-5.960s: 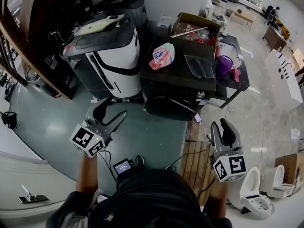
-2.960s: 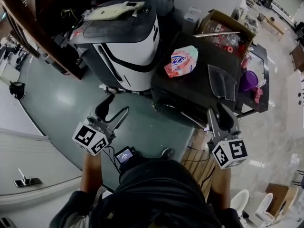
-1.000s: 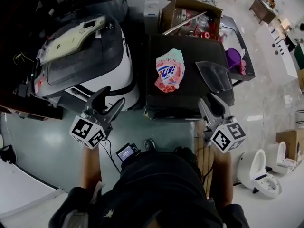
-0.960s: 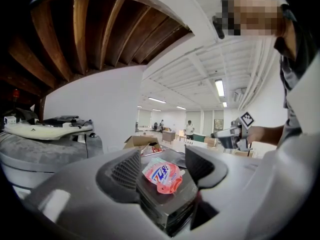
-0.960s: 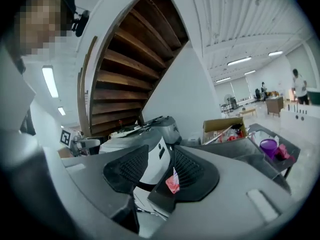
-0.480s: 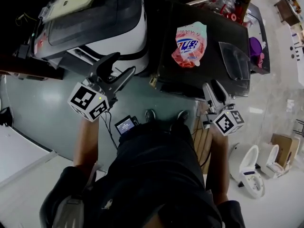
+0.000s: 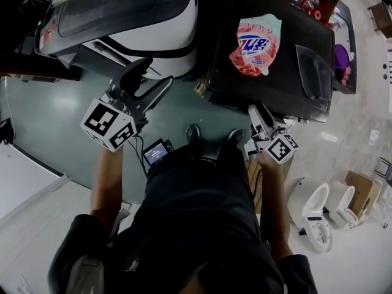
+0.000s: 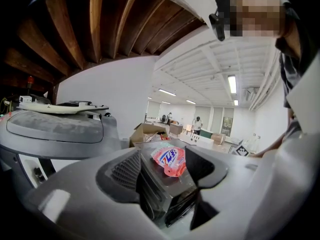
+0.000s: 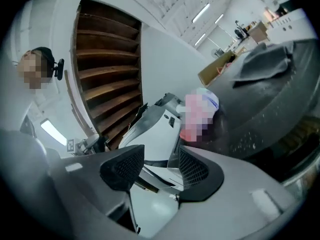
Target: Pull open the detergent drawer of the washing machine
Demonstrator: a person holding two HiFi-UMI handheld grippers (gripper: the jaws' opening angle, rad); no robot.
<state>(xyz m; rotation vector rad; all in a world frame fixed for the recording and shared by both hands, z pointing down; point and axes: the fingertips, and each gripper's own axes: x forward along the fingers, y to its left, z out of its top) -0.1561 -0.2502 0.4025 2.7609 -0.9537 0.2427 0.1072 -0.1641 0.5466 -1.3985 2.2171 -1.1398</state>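
The black washing machine stands at the upper right of the head view, with a pink detergent pouch lying on its top. Its front face is seen edge-on from above, so the detergent drawer does not show. My right gripper hangs just before the machine's front right corner. Its jaws are opening with nothing between them. My left gripper is open and empty, left of the machine. Through its jaws I see the machine's front corner and the pouch.
A white and black appliance stands left of the washing machine. A clear plastic tray lies on the machine's right side. White toilet bowls and a cardboard box sit on the floor at right. A small screen device hangs by my waist.
My right gripper has sunk and rolled, dropping from beside the machine's top to in front of its front edge. My left gripper has come down a little. The view has shifted closer over the machine.
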